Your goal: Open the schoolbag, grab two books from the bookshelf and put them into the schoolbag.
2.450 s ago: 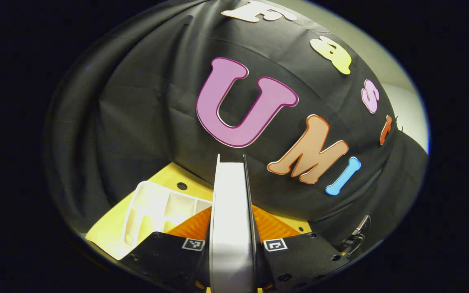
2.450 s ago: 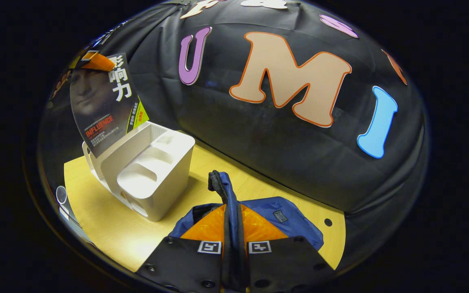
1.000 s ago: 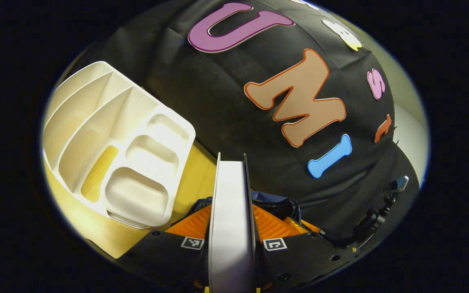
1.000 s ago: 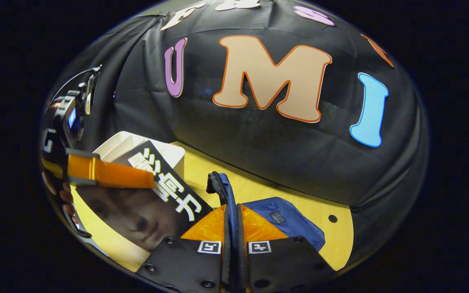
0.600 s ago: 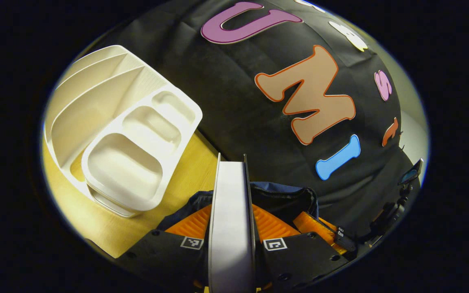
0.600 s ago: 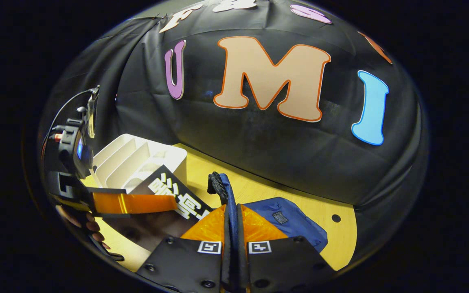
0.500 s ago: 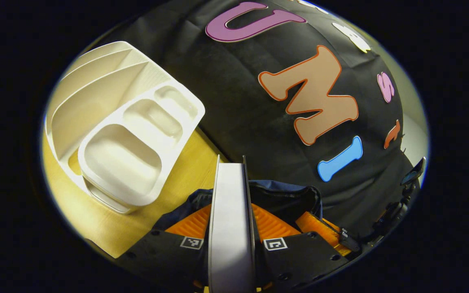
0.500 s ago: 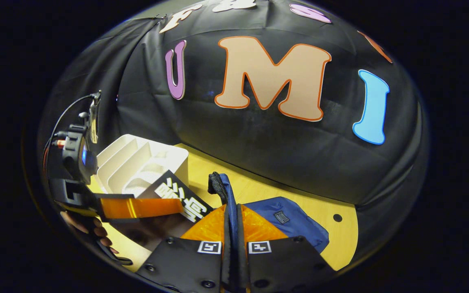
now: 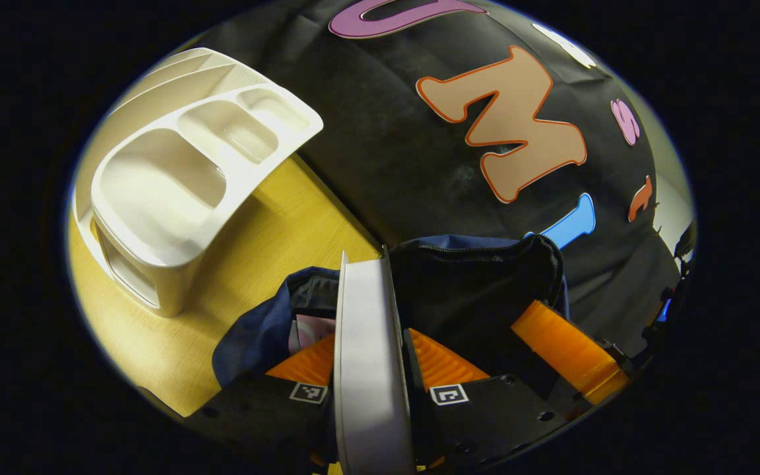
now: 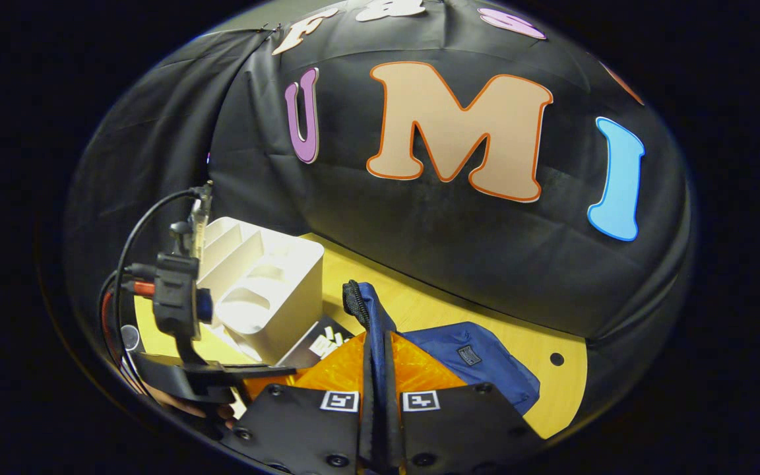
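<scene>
In the left gripper view our left gripper (image 9: 370,349) sits at the bottom centre of the frame with its fingers closed tight on a book (image 9: 365,316), which stands on edge between them so that its pale page block faces the camera and its far end points toward the dark mouth of the schoolbag (image 9: 472,277) in the lower middle. We judge the book is held edge-on like this so it can slide straight down into the opening instead of catching on the rim. In the right gripper view our right gripper (image 10: 379,369), at the bottom centre, has its fingers pinched narrow on a dark blue fold of the bag's rim, the zipper edge (image 10: 355,303) rising just above them; we take it that this hold lifts the rim and keeps the mouth open for the other hand. The left gripper appears again at the lower left of that view with its cable, and a corner of the book's dark cover shows just beside it. The schoolbag is dark blue soft fabric with a black interior, slumped on the yellow wooden table (image 9: 268,231); a pale, pinkish item (image 9: 311,326) already lies inside, at the left of the opening, possibly another book. The white bookshelf (image 9: 175,171), a plastic organiser with slots and shallow trays, stands in the upper left of the left gripper view, near the bag but apart from it.
</scene>
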Motion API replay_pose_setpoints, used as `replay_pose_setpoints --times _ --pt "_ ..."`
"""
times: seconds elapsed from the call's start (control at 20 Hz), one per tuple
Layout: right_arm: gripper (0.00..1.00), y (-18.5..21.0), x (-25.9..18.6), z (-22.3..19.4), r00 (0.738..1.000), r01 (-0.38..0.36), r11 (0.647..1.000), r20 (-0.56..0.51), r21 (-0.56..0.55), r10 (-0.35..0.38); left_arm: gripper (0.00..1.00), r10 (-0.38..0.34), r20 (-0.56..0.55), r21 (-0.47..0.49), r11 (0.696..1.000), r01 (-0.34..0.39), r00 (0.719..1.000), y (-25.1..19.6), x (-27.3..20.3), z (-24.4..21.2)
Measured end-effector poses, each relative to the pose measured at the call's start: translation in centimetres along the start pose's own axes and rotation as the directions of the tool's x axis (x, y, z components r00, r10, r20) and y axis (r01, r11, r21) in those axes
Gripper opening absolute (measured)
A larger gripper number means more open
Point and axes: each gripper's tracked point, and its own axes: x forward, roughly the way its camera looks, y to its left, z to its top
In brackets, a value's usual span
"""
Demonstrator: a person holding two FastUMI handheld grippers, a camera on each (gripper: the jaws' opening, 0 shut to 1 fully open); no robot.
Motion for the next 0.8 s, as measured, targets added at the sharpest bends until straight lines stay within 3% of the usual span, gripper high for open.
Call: replay_pose_setpoints --times 0.55,0.7,0.75,0.8 --pt "0.11 1.4 -1.0 0.8 0.998 -0.070 0.997 0.003 0.034 0.070 0.45 -0.051 -0.052 -0.009 0.999 0.051 0.997 -0.9 4.0 -2.9" --pt "0.10 0.5 -0.6 0.8 0.999 -0.043 0.998 0.001 0.038 0.043 0.49 0.013 -0.103 0.076 0.997 -0.005 0.995 0.8 4.1 -3.7" --pt "0.10 0.2 -0.5 0.7 0.999 -0.034 0.999 0.000 0.039 0.034 0.64 0.054 -0.138 0.121 0.992 -0.038 0.989 1.9 3.9 -4.3" --pt "0.10 -0.1 -0.4 0.7 1.000 -0.027 0.999 0.001 0.038 0.027 0.72 0.097 -0.168 0.172 0.983 -0.068 0.981 2.7 3.5 -4.8"
